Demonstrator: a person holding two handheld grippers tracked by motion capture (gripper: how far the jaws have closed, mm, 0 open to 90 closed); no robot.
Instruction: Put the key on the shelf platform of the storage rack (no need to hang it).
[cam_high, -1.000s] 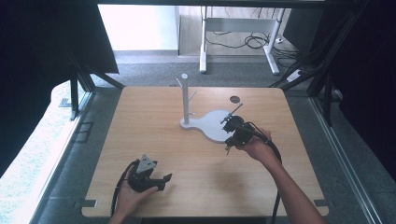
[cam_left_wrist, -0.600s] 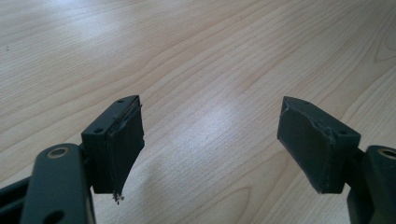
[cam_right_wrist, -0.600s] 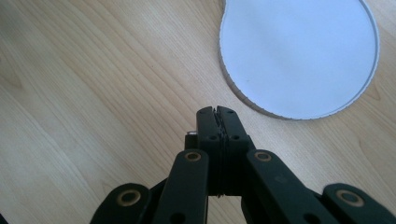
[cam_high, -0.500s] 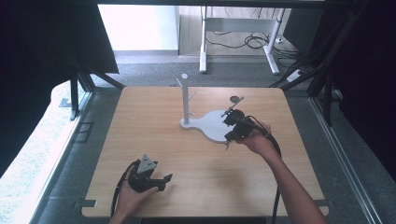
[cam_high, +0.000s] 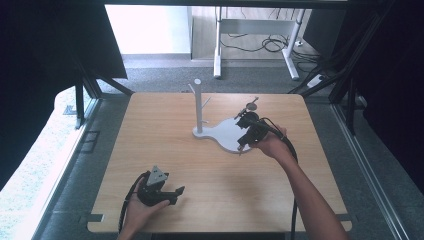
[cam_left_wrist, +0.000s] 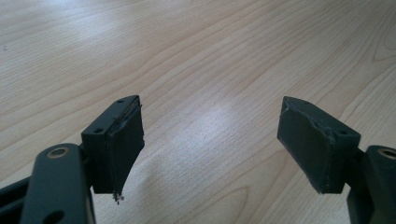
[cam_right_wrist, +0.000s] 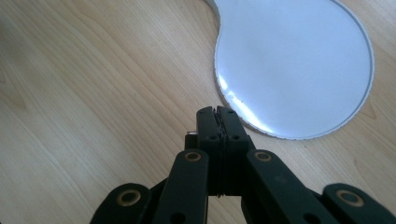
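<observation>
Right claw (cam_right_wrist: 218, 113) staying clenched, hovering at edge of white stand base (cam_right_wrist: 299, 56) (nothing visible between pads). Left claw (cam_left_wrist: 210, 140) sitting released, resting low over counter (cam_left_wrist: 196, 51).

A light wooden table (cam_high: 165, 130) carries a white stand (cam_high: 220, 134) with an upright post.

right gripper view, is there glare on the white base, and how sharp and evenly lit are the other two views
Right gripper view: yes, the white base has a washed-out sheen with a bright streak along its near rim; the shut right tool looks sharp. Left gripper view: a soft pale reflection on the wooden table between the open left tool pads. High view: soft, bright at the far floor, dark at both sides.
</observation>
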